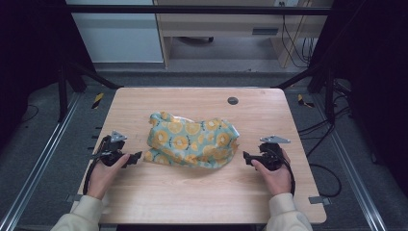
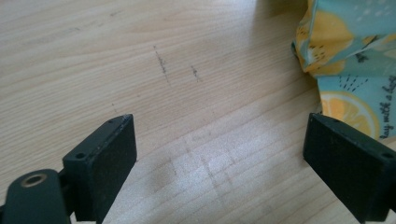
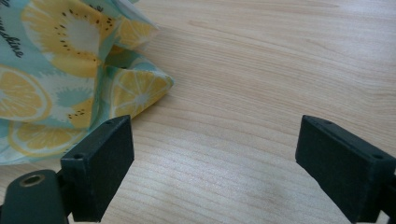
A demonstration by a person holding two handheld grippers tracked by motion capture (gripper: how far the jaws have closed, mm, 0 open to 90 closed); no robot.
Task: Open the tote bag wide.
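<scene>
Cloth: we see a crumpled teal cloth with yellow citrus print [image 1: 191, 140] lying mid-worktop, between our two tools, held by neither.
Left tool: left tool [image 1: 135, 158] rests low on the worktop [image 1: 192, 192] with jaws spread wide and nothing between them; in the left gripper view [image 2: 219, 154] the cloth [image 2: 355, 60] lies ahead and off past one jaw, its hem just beside that jaw, contact not certain.
Right tool: right tool [image 1: 246, 157] has jaws spread wide as well, empty; in the right gripper view [image 3: 215, 158] a folded cloth corner [image 3: 135, 91] lies just ahead of one jaw, and bare wood fills the gap between the jaws.
Long axis: the cloth runs roughly from one tool toward the other, so each tool faces one end of it.
Nearer hand: we judge both about equally close; the left looks slightly nearer to an edge.
Key relation: each tool needs a short move inward and forward to bring a cloth edge between its jaws.
Open room: bare worktop lies behind both tools toward us and beyond the cloth; a small dark grommet [image 1: 233, 100] sits well beyond it.
Risk: we judge the hem lies flat, so a jaw may slide over it.
</scene>
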